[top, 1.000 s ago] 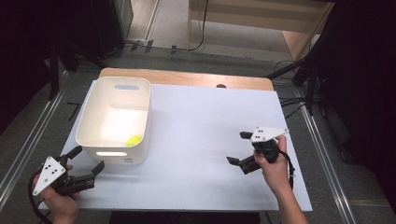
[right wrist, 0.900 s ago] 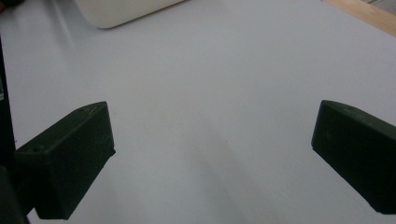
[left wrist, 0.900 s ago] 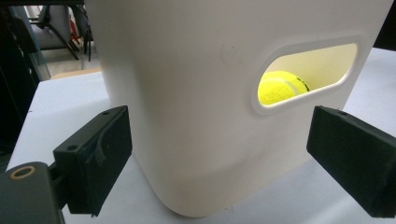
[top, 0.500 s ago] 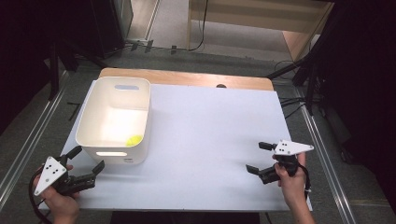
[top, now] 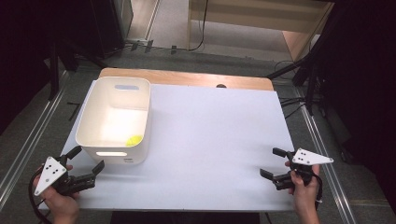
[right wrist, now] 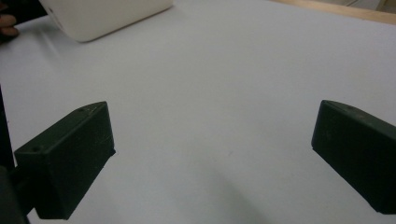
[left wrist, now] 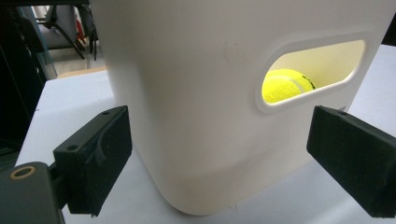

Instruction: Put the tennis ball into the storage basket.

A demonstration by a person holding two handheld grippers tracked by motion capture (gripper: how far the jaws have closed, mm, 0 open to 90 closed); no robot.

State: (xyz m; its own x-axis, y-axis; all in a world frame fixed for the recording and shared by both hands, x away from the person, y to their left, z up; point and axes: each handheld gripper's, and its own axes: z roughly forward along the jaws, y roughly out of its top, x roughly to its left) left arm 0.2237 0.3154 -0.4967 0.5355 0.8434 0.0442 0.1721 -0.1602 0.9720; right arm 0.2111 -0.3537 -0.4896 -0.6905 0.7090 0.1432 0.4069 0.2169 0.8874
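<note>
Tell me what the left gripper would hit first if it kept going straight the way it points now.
Most likely the near wall of the white bin. The left gripper has its jaws open, facing that wall beside the handle slot, through which a tennis ball shows inside. How much gap remains is hard to judge.

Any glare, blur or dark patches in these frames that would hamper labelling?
High view: surroundings fall into darkness, and the bin floor glares near the tennis ball. Left gripper view: sharp on the ball through the handle slot, near tongs soft. Right gripper view: even light, tongs blurred.
</note>
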